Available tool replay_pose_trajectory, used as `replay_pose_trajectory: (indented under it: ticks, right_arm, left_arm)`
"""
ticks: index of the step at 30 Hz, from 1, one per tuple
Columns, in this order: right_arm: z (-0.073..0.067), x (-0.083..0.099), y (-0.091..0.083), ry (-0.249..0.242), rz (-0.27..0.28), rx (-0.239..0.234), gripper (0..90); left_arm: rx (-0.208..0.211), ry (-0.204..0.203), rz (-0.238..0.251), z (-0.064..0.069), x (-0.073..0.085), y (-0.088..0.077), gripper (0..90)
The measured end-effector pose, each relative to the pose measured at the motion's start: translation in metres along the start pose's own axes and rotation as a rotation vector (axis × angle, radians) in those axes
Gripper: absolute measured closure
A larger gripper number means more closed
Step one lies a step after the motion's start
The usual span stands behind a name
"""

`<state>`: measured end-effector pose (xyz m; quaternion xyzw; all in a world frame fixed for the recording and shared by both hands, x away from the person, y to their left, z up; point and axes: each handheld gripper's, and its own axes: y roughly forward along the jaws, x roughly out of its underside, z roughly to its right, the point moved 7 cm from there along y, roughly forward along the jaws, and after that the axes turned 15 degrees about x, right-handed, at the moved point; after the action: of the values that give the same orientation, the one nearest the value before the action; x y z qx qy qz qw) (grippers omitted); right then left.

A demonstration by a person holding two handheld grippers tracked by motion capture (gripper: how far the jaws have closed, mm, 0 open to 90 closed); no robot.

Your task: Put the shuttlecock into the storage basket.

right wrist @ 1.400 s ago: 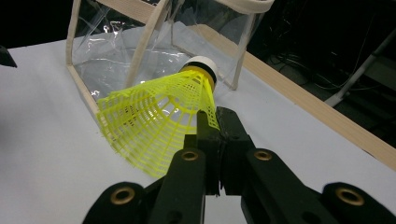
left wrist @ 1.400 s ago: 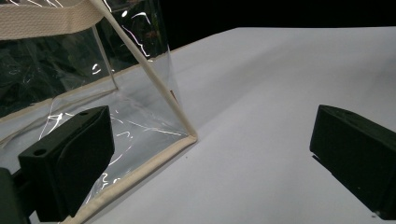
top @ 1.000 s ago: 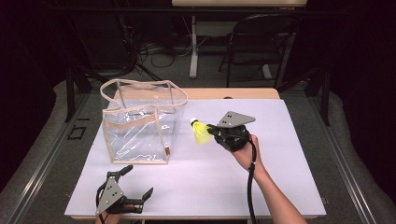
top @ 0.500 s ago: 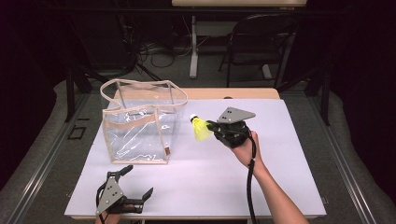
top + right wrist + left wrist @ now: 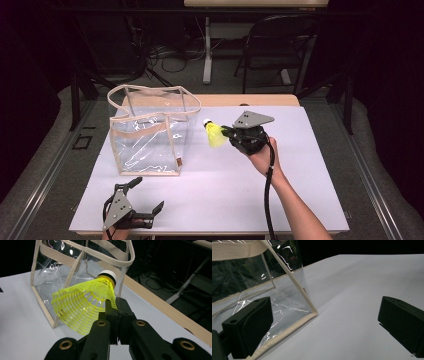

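Pickup looks done: right gripper point(image 5: 226, 133) pinches the yellow plastic-mesh shuttlecock point(image 5: 215, 134) by its skirt edge, just beside the clear plastic tote bag point(image 5: 150, 132). Dropping it inside remains. Left gripper point(image 5: 145, 200) rests wide, holding nothing.

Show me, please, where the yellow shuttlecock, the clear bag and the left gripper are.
yellow shuttlecock point(image 5: 82, 307): right gripper view, on its mesh skirt.
clear bag point(image 5: 150, 142): high view, on its front wall.
left gripper point(image 5: 146, 200): high view, midway between its fingertips.
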<state>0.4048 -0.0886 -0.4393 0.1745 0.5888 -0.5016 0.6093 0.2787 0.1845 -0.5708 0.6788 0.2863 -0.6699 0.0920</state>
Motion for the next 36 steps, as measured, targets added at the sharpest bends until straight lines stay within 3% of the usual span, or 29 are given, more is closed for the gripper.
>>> replay_pose_trajectory:
  ticks: [36]
  right_arm:
    - [0.008, -0.031, 0.003, -0.007, 0.015, 0.011, 89.1]
  left_arm:
    - [0.001, 0.003, -0.002, 0.0, 0.0, 0.001, 0.0]
